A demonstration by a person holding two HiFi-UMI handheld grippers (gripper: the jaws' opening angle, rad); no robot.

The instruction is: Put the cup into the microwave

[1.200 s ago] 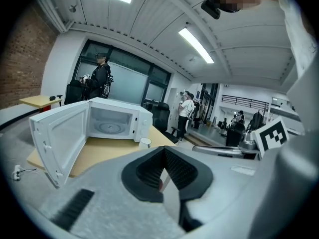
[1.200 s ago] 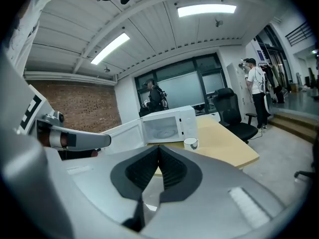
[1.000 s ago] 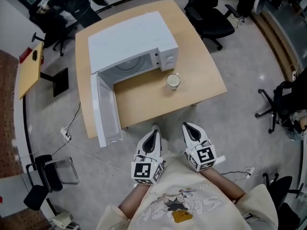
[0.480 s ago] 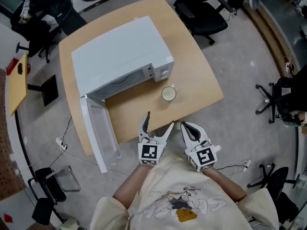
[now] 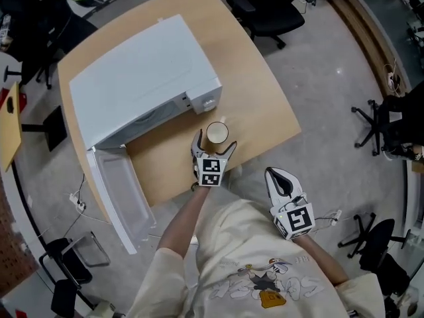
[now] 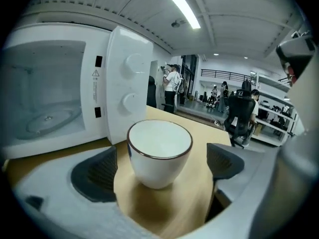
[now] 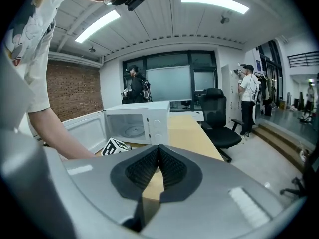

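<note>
A white cup (image 5: pixel 216 133) with a dark rim stands upright on the wooden table (image 5: pixel 255 95), just in front of the white microwave (image 5: pixel 142 71). The microwave's door (image 5: pixel 116 194) hangs wide open at the left. My left gripper (image 5: pixel 215 142) has its jaws opening, one on each side of the cup (image 6: pixel 159 153), and the pads (image 6: pixel 102 171) stand clear of its wall. The microwave's cavity and glass turntable (image 6: pixel 47 121) show at the left of the left gripper view. My right gripper (image 5: pixel 278 175) is shut and empty, off the table's near edge over the floor.
Black office chairs (image 5: pixel 265 8) stand beyond the table, and others (image 5: pixel 377 121) at the right. A cable (image 5: pixel 83 207) lies on the floor by the open door. People (image 6: pixel 172 86) stand far off in the room.
My left gripper went forward from near the body out over the table to the cup and opened around it. The right gripper shifted right and stayed shut.
</note>
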